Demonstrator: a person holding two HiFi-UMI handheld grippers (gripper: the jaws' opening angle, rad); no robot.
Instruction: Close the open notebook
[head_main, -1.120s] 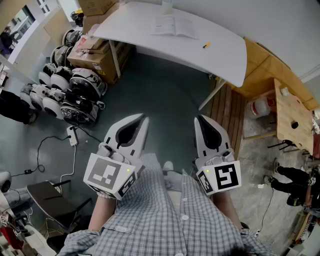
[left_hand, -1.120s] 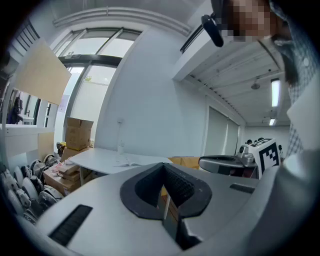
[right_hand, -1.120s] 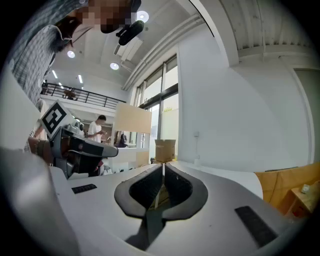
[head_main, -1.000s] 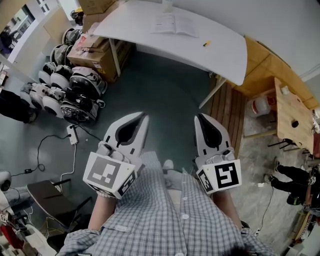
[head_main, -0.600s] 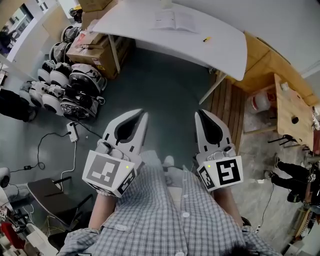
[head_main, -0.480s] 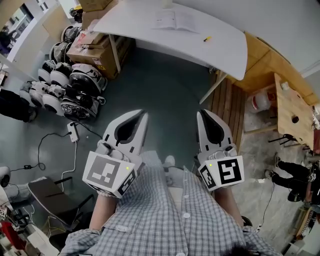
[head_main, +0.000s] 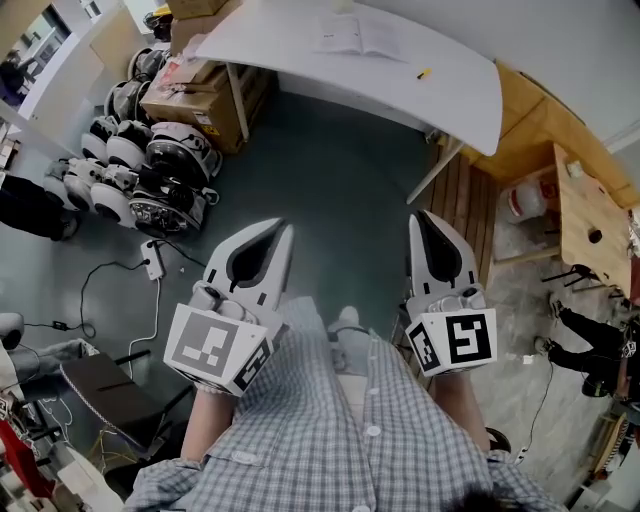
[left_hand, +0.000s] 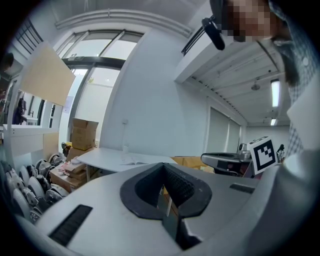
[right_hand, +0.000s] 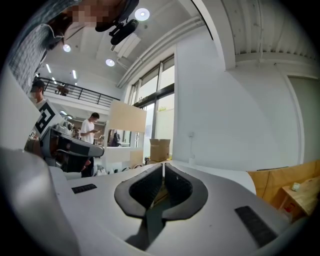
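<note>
The open notebook (head_main: 355, 35) lies flat on the white table (head_main: 450, 95) at the top of the head view, far ahead of both grippers. A small yellow pen (head_main: 424, 73) lies to its right. My left gripper (head_main: 287, 228) and right gripper (head_main: 415, 214) are held side by side over the grey floor in front of the person's checked shirt. Both point toward the table, jaws shut and empty. In the left gripper view the notebook (left_hand: 132, 161) shows small on the distant table beyond the closed left gripper (left_hand: 162, 165). The right gripper (right_hand: 163, 165) is also closed on nothing.
Cardboard boxes (head_main: 195, 95) stand under the table's left end. A row of white-and-black machines (head_main: 140, 175) lines the floor at left. A power strip with cables (head_main: 152, 262) and a chair (head_main: 100, 385) are nearer. A wooden platform (head_main: 470, 200) and wooden table (head_main: 590, 225) stand at right.
The table and notebook have slid toward the top edge of the head view. The right gripper has drifted slightly right in the picture. Both grippers stay shut.
</note>
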